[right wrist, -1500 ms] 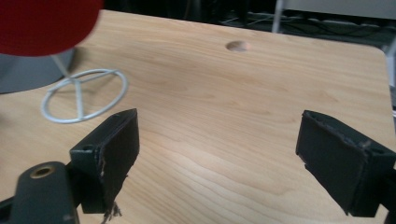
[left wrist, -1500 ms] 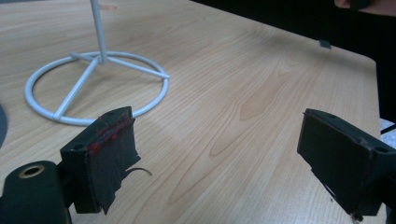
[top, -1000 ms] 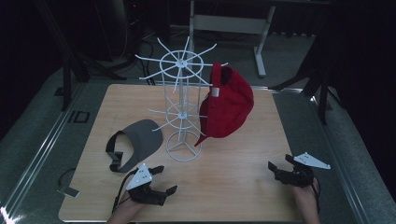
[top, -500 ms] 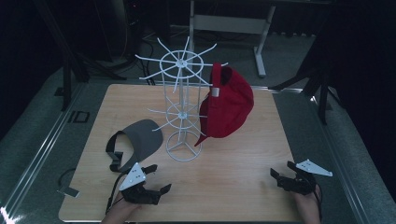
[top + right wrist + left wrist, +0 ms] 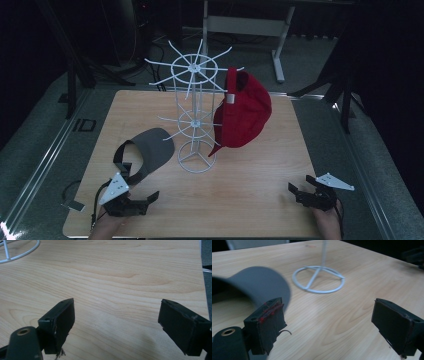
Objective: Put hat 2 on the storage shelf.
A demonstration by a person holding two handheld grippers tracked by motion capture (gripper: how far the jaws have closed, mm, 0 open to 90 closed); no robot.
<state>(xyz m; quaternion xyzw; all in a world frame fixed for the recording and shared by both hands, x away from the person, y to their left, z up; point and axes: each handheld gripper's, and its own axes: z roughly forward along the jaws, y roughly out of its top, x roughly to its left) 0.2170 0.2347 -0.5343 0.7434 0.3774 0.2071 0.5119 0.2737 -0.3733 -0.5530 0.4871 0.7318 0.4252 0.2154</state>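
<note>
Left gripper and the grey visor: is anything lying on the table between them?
No. In the left gripper view, bare wood separates the open left gripper from the grey visor.

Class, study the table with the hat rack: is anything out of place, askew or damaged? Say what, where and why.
The grey visor lies flat on the table beside the white wire hat rack, while the red cap hangs from one of its prongs. Frayed threads hang from a jaw pad of the left gripper. Nothing looks spilled or broken.
</note>
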